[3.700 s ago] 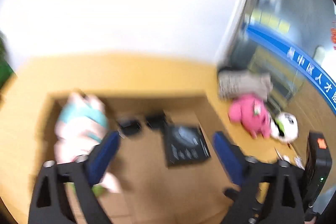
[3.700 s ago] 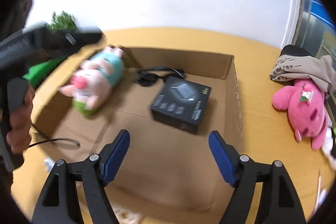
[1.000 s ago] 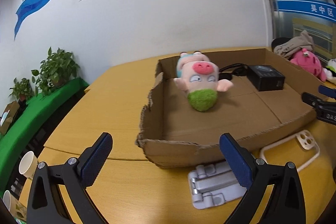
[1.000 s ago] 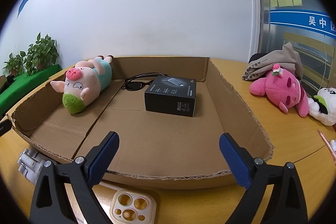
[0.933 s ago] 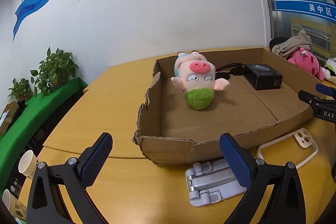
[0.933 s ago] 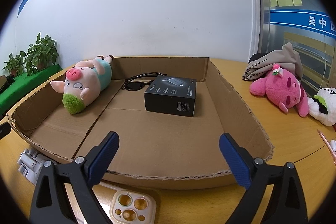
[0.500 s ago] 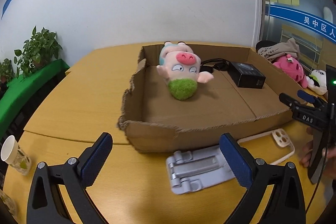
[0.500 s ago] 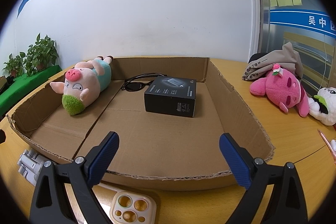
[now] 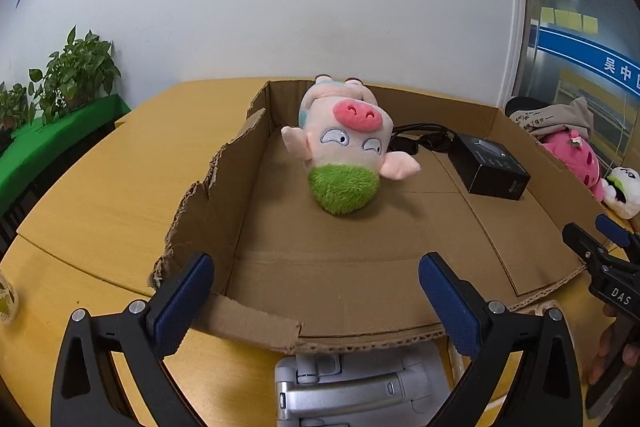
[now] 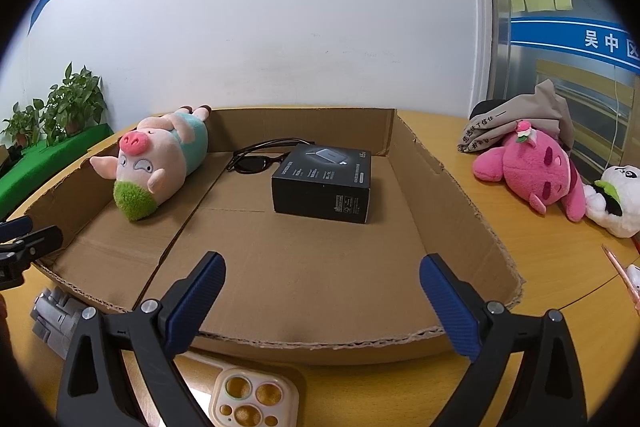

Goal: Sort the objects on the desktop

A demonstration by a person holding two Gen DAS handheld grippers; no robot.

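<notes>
Both tools are spread wide and holding nothing: left tool (image 9: 316, 287) and right tool (image 10: 322, 287) hover at the near edge of the cardboard box (image 10: 452, 183) on the wooden surface (image 9: 100, 187). Inside it are a pig plush (image 10: 160, 163), a black box (image 10: 324, 183) and sunglasses (image 10: 256, 161). Grey stand (image 9: 356, 391) and phone case (image 10: 254, 399) lie just outside, in front of it.

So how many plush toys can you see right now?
3: a pig plush inside the cardboard box, a pink plush and a white plush right of it. Others may be hidden.
</notes>
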